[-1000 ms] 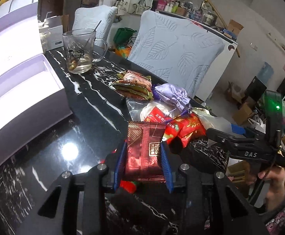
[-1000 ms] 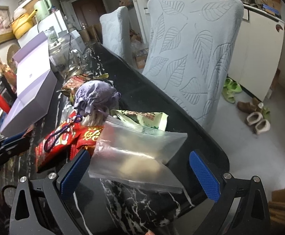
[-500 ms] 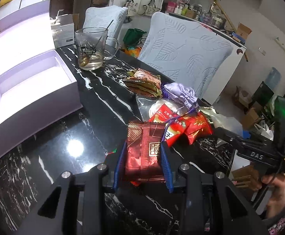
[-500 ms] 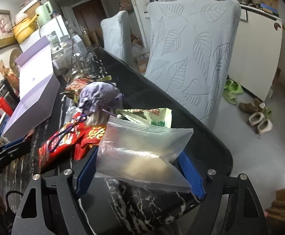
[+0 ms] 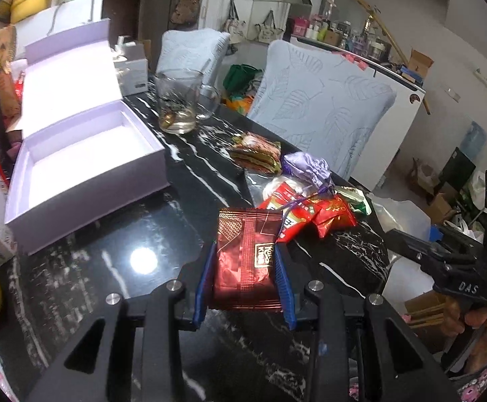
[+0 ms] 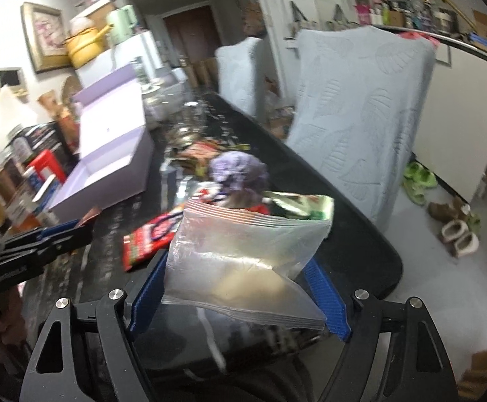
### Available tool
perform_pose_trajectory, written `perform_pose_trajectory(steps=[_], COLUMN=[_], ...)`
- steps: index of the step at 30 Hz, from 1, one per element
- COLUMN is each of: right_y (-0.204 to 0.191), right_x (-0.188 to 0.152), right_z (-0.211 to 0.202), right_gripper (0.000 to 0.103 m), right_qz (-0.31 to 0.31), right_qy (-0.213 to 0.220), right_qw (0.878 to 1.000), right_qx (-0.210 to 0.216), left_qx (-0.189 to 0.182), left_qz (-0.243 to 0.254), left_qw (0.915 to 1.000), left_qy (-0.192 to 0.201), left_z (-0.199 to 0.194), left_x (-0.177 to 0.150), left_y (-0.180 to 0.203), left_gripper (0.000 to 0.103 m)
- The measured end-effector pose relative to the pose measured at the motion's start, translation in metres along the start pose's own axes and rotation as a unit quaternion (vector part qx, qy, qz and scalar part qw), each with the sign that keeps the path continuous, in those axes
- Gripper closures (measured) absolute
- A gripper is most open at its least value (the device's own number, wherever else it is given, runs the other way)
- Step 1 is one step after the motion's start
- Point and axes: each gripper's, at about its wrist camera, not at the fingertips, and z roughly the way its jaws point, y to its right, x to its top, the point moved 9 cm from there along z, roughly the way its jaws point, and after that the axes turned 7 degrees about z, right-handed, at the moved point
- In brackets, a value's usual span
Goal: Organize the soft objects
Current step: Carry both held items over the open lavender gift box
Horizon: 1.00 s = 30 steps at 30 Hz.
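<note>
Showing only in the right wrist view: slippers (image 6: 458,234) on the floor. Left gripper (image 5: 245,274) is clamped on a red packet (image 5: 246,258) above the black table (image 5: 109,268); right gripper (image 6: 240,288) is clamped on a clear bag (image 6: 243,261), lifted off the table edge.

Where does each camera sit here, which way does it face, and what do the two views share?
Left wrist: rides the left gripper, looking along its fingers over the black marble table; dark red foil packet clamped; right gripper and hand at far right.
Right wrist: rides the right gripper, facing along the table; clear zip bag between its blue pads; left gripper at left edge.
Shared: open lilac box, purple drawstring pouch, leaf-patterned chair cover.
</note>
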Motion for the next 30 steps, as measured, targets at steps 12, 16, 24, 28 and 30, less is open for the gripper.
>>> perform_pose_trajectory(steps=[12,16,24,28,30], right_y=[-0.082,-0.111,-0.163,-0.186,-0.197], right_x=[0.013,0.024,0.050,0.064,0.072], right_z=[-0.002,0.001,0.010,0.019,0.025], right_gripper=[0.022,0.022,0.022,0.022,0.022], right_qz=[-0.076,-0.108,-0.155,-0.165,-0.170], right_qy=[-0.001,0.000,0.005,0.004,0.005], right_qw=[0.992,0.985,0.971,0.966,0.964], right_qx=[0.104,0.136,0.184,0.201,0.204], left_qx=[0.088,0.115,0.148,0.161,0.168], left_qz=[-0.044,-0.059,-0.074,-0.075,-0.074], left_qw=[0.9942,0.9898,0.9827,0.9798,0.9784], left_qy=[0.045,0.060,0.084,0.092,0.094], left_z=[-0.057,-0.071,-0.083,-0.081,-0.079], left_x=[0.006,0.012,0.032,0.049,0.056], left_y=[-0.042,-0.061,-0.096,-0.119,-0.129], left_gripper=[0.069,0.069,0.069,0.069,0.069])
